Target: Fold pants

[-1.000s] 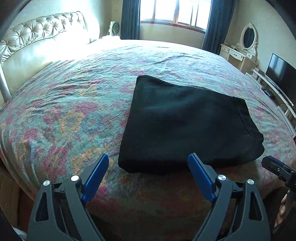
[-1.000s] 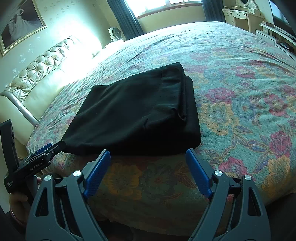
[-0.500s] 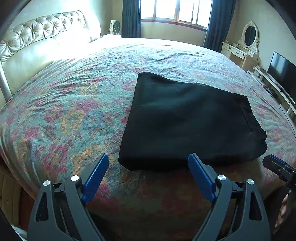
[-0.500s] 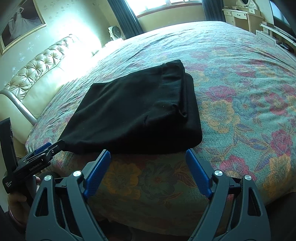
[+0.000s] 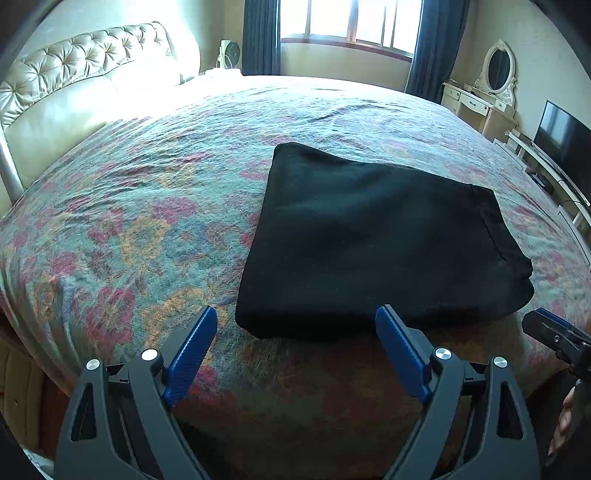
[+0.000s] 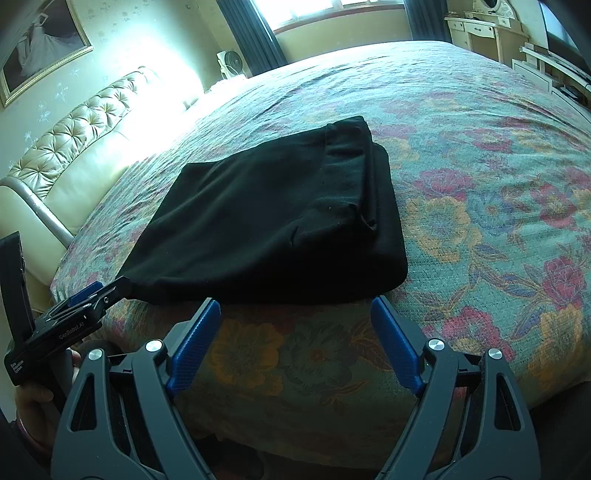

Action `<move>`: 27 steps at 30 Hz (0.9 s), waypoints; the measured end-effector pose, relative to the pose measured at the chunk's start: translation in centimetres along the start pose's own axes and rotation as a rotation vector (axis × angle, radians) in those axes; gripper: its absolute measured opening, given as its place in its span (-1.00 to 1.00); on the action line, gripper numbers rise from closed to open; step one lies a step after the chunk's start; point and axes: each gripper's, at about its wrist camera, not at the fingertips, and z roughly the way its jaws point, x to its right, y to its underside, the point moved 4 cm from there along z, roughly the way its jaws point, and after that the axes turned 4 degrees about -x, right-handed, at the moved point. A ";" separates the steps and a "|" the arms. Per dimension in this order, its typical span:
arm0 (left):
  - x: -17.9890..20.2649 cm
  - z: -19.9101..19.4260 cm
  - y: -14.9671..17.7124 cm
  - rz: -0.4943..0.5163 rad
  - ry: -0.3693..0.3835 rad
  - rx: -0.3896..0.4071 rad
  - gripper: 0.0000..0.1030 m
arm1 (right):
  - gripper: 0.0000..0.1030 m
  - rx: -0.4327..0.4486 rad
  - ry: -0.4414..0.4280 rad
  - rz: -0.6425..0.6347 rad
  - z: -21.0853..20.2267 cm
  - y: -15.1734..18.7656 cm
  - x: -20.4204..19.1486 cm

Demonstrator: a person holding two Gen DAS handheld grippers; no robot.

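Observation:
Black pants [image 5: 373, 240] lie folded into a flat rectangle on the floral bedspread [image 5: 129, 221], near the bed's front edge; they also show in the right wrist view [image 6: 273, 218]. My left gripper [image 5: 295, 314] is open and empty, just short of the fold's near edge, not touching it. My right gripper [image 6: 293, 304] is open and empty, at the near edge of the pants. The left gripper shows in the right wrist view [image 6: 88, 295] by the pants' left corner. The right gripper shows at the right edge of the left wrist view [image 5: 554, 328].
A tufted cream headboard [image 5: 74, 85] stands to the left. A window with dark curtains [image 5: 347, 26] is at the back. A dressing table with mirror [image 5: 484, 96] and a TV [image 5: 561, 136] stand on the right. A small fan [image 5: 229, 51] sits by the headboard.
Both grippers have drawn back slightly and lifted a little from the pants. The pants lie still. Both stay open.

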 end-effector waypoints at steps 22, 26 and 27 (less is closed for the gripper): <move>0.2 -2.6 -2.0 0.044 -0.087 0.100 0.68 | 0.62 0.010 -0.005 -0.003 -0.4 0.1 -0.3; 0.9 -3.2 -2.2 0.087 -0.130 0.142 0.68 | 0.62 0.010 -0.004 -0.002 -0.4 0.1 -0.3; 1.0 -3.3 -2.2 0.095 -0.128 0.149 0.68 | 0.62 0.010 -0.005 0.000 -0.4 0.2 -0.4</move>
